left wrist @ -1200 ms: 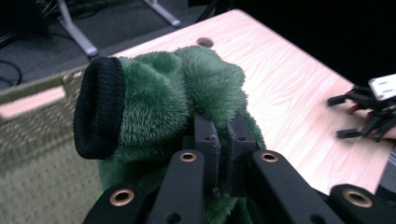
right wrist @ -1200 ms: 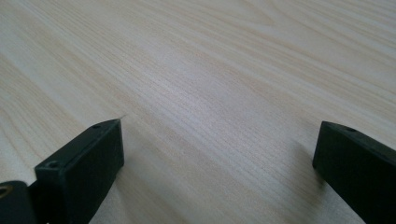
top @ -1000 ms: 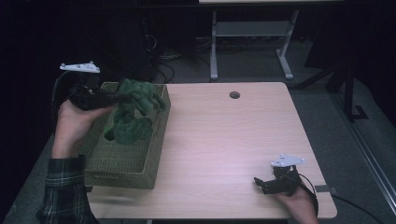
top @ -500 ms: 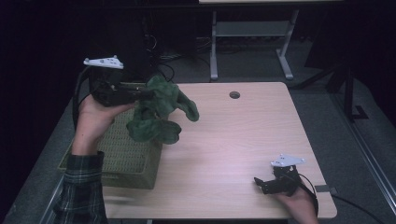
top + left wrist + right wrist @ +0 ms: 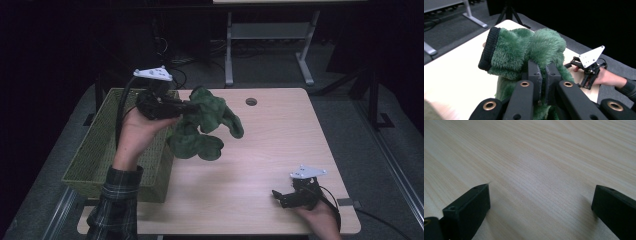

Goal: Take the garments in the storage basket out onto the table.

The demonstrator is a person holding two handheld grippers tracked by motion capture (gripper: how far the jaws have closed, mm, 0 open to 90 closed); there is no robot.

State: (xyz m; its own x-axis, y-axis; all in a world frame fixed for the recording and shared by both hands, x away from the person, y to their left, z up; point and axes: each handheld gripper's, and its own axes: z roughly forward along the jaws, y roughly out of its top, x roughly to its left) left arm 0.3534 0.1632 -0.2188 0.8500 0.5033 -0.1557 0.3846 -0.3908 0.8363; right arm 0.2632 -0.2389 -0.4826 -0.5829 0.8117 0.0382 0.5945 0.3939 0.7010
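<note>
A person's left gripper (image 5: 186,106), jaws pinched tight on a fuzzy green garment (image 5: 205,127), is holding it dangling above the wooden table (image 5: 280,145), just right of the wicker basket (image 5: 100,150), while the wide-open, empty right gripper (image 5: 278,196) is resting well apart near the front edge.

Your left tongs (image 5: 543,75) are matt black plastic with brass-coloured pivot bushings, clamped into a green garment (image 5: 529,50) of shaggy, fluffy fleece whose cuff is dark ribbed knit. Beneath it the counter (image 5: 280,150) is pale wood-grain laminate, smooth with a soft sheen. At the counter's left edge, the basket (image 5: 95,150) is coarse olive-green wicker, rough and matt.
</note>
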